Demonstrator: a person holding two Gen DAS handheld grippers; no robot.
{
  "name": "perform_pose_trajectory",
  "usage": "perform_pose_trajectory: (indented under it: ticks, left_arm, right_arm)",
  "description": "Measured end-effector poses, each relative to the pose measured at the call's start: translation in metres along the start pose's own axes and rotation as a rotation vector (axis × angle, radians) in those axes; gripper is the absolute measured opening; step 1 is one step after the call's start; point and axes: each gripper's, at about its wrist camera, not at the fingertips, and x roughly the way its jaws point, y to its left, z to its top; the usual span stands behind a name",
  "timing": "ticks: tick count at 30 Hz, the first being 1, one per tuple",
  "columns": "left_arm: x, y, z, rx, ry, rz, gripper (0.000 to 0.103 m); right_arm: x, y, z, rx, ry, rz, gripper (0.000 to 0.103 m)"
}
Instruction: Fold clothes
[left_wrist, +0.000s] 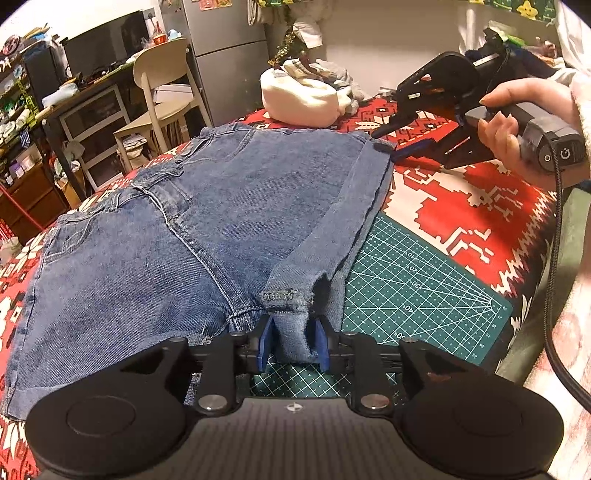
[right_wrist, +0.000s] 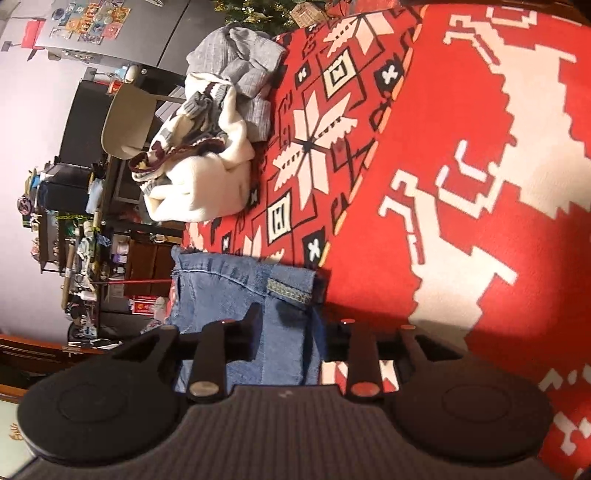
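My left claw (left_wrist: 291, 345) is clamped on a bunched fold at the crotch of the blue denim shorts (left_wrist: 184, 229), which lie spread on the red-and-white patterned blanket (left_wrist: 461, 206), their near hem overlapping the green gridded cutting mat (left_wrist: 417, 295). My right claw (right_wrist: 288, 332), held in my hand (left_wrist: 532, 114), pinches the shorts' far hem corner. Beyond the shorts, a heap of cream and grey knitwear (left_wrist: 306, 94) rests on the blanket.

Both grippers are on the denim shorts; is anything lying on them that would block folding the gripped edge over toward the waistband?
Nothing visible does. The blue denim shorts lie bare; the cream and grey clothes pile sits beyond them on the red patterned blanket.
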Motion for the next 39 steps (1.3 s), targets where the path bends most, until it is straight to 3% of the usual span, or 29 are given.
perform_pose_trajectory:
  ticks: [14, 15, 16, 17, 18, 21, 26, 29, 33, 39]
  left_arm:
    - [-0.001, -0.003, 0.002, -0.010, -0.040, 0.009, 0.036]
    - [0.000, -0.004, 0.002, -0.009, -0.045, 0.011, 0.036]
    - [0.001, -0.004, 0.002, -0.006, -0.050, 0.014, 0.036]
    - [0.002, -0.005, 0.002, -0.001, -0.055, 0.019, 0.035]
    - [0.002, -0.006, 0.002, 0.006, -0.058, 0.028, 0.022]
    - [0.000, -0.006, 0.001, 0.025, -0.061, 0.054, 0.005]
    - [-0.014, 0.003, 0.000, -0.009, -0.056, 0.028, 0.003]
    - [-0.006, 0.002, -0.001, -0.011, -0.021, 0.013, 0.003]
    - [-0.001, -0.012, -0.004, 0.072, 0.003, 0.032, 0.004]
    - [-0.003, -0.008, -0.005, 0.061, 0.007, 0.023, 0.004]
  right_arm:
    - [0.003, 0.009, -0.005, -0.014, 0.027, 0.049, 0.034]
    - [0.007, 0.009, -0.005, -0.021, 0.035, 0.039, 0.032]
    - [0.010, 0.010, -0.005, -0.029, 0.044, 0.027, 0.025]
    - [0.014, 0.011, -0.005, -0.039, 0.052, 0.015, 0.017]
    - [0.016, 0.012, -0.005, -0.056, 0.055, -0.001, 0.004]
    - [0.010, 0.018, -0.006, -0.105, 0.027, -0.028, 0.002]
    - [-0.012, 0.023, -0.006, -0.116, -0.020, 0.004, 0.002]
    - [-0.004, 0.019, -0.004, -0.124, -0.007, -0.042, 0.002]
    - [0.002, 0.014, -0.003, -0.119, -0.001, -0.089, 0.002]
    - [-0.006, 0.014, -0.005, -0.139, -0.010, -0.111, 0.002]
